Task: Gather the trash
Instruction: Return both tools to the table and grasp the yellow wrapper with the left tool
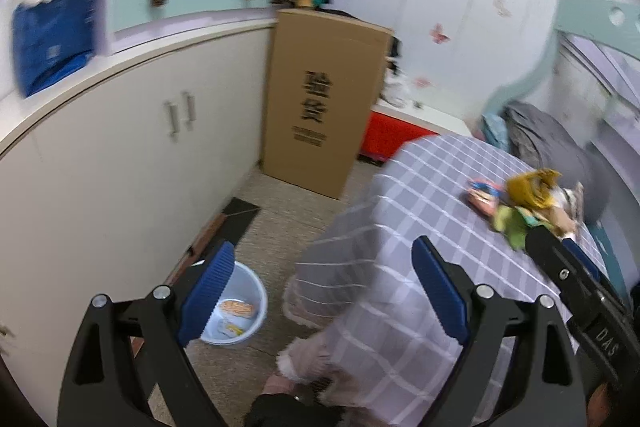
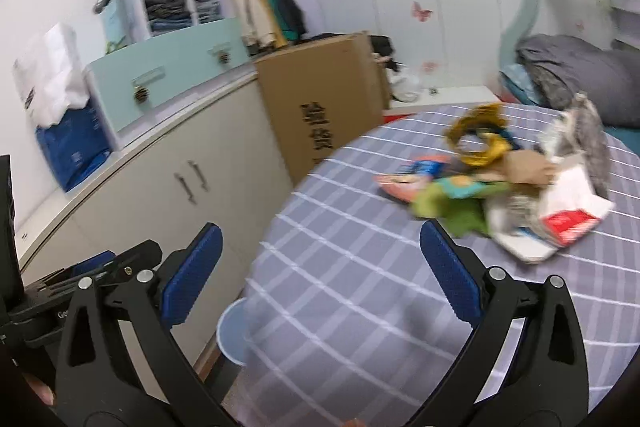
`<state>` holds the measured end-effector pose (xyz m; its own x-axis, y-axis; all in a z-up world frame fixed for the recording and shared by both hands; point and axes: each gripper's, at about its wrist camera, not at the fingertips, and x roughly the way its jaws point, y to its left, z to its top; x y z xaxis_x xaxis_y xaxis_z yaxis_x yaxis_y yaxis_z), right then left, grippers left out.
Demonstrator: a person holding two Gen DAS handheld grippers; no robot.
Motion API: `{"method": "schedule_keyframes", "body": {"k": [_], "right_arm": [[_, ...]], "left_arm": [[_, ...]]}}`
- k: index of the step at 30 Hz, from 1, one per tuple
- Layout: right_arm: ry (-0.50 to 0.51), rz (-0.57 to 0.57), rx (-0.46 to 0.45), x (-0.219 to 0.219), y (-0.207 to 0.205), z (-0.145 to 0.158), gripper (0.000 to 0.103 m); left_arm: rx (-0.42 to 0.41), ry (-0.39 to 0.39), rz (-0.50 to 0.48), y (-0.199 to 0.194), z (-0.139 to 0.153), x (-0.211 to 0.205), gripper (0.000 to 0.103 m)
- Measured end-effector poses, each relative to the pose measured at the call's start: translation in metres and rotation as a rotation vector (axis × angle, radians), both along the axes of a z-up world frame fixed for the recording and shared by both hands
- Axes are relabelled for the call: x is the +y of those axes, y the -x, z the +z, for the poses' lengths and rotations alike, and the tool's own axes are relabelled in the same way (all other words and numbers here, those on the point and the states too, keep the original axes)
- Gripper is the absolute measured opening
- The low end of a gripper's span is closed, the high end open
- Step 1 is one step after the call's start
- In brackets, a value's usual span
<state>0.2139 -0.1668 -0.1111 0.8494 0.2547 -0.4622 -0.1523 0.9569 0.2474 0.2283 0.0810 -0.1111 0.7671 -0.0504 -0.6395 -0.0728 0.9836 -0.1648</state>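
Note:
A heap of trash [image 2: 516,179] lies on the round table with a purple checked cloth [image 2: 360,287]: yellow, green and pink wrappers, brown paper, a white and red packet. It also shows in the left wrist view [image 1: 524,203]. A pale blue bin [image 1: 240,307] stands on the floor left of the table, with wrappers inside; its rim shows in the right wrist view [image 2: 232,331]. My left gripper [image 1: 324,287] is open and empty above the table's left edge. My right gripper [image 2: 320,271] is open and empty over the table, short of the heap.
A white cabinet [image 1: 120,163] runs along the left wall. A tall cardboard box [image 1: 324,99] stands beyond the bin. A red box [image 1: 388,139] and a bed with grey bedding [image 2: 580,75] lie behind the table. The right gripper's body shows in the left wrist view [image 1: 580,287].

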Motion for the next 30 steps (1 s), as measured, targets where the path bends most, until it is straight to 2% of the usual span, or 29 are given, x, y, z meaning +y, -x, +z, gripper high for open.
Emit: {"method": "schedule_keyframes", "body": {"k": [10,18,22,24,30], "right_arm": [[0.088,-0.237,-0.018,-0.115,0.001,0.016,0.097],[0.083,-0.304,0.008,-0.172,-0.027,0.014,0.097],[0.073,-0.301,0.015,-0.180,-0.039,0.011,0.097],[0.061,-0.295,0.024,-0.184,-0.044,0.008,0.097],[0.034,-0.275,0.049,-0.191,-0.059,0.002,0.097]], "left_arm": [[0.014,-0.016,-0.220,-0.036,0.002,-0.116,0.088],[0.016,-0.057,-0.322,-0.083,0.005,-0.196,0.088],[0.026,-0.059,-0.330,-0.109,0.002,-0.213,0.088],[0.029,-0.057,-0.334,-0.122,-0.001,-0.219,0.083],[0.063,-0.026,-0.367,-0.150,-0.016,-0.229,0.049]]}}
